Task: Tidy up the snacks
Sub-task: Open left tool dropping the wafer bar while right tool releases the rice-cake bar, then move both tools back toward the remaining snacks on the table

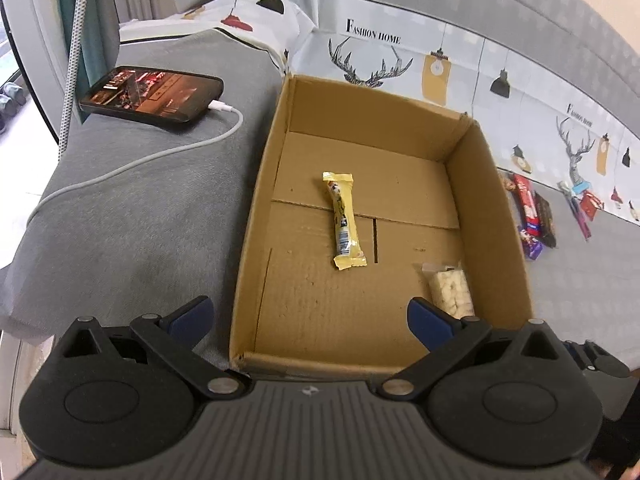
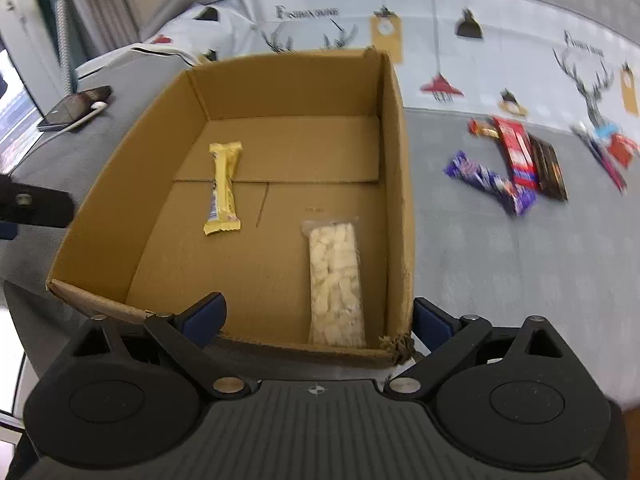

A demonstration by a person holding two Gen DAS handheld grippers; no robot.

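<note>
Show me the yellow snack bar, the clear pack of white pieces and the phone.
yellow snack bar (image 2: 225, 188), right wrist view, middle of the wrapper.
clear pack of white pieces (image 2: 337, 280), right wrist view, centre of the pack.
phone (image 1: 154, 94), left wrist view, middle of the lit screen.

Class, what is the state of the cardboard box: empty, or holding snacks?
Holding snacks. The cardboard box has a yellow bar and a clear packet of pale pieces lying flat on its floor.

An open cardboard box (image 2: 394, 184) sits on the grey cover; a yellow wrapped bar (image 2: 225, 188) lies flat mid-floor, lengthwise; a clear packet of pale puffed pieces (image 2: 336, 284) lies flat along the right wall; more wrapped snacks (image 2: 520, 160), red, purple and dark, lie scattered outside to the right.
</note>
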